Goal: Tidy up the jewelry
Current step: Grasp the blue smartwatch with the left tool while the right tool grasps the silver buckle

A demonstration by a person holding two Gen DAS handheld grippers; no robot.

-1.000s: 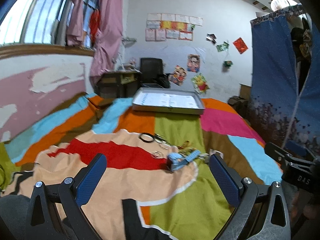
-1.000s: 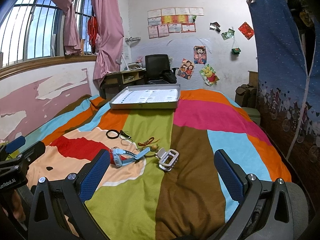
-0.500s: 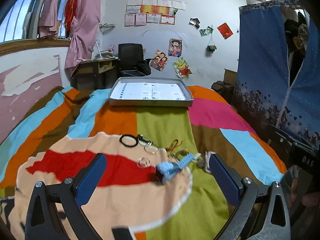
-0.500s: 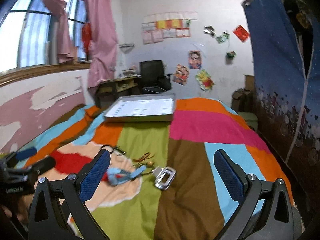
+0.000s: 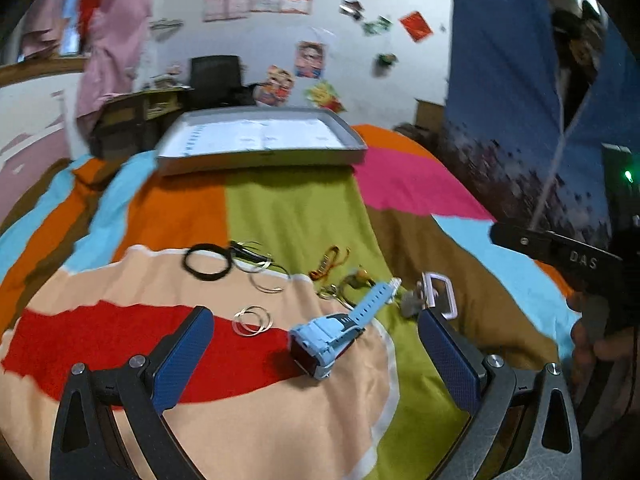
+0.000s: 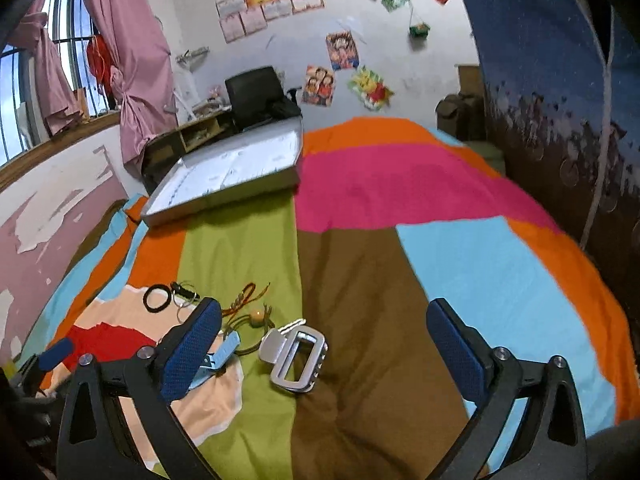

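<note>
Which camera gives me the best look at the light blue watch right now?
The left wrist view. The light blue watch lies whole between the open left claw fingers, case and strap both visible on the bedspread. In the right wrist view, the right claw finger hides most of it; only part of the strap shows.

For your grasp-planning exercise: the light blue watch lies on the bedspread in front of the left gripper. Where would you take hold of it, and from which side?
Probably at the chunky case end of the light blue watch, nearest the left gripper, coming from above and closing across its narrow width. The case stands proud of the bedspread, while the strap lies flat, pointing away to the right, and would likely be harder to pinch. The jaws are already open wide enough.
</note>
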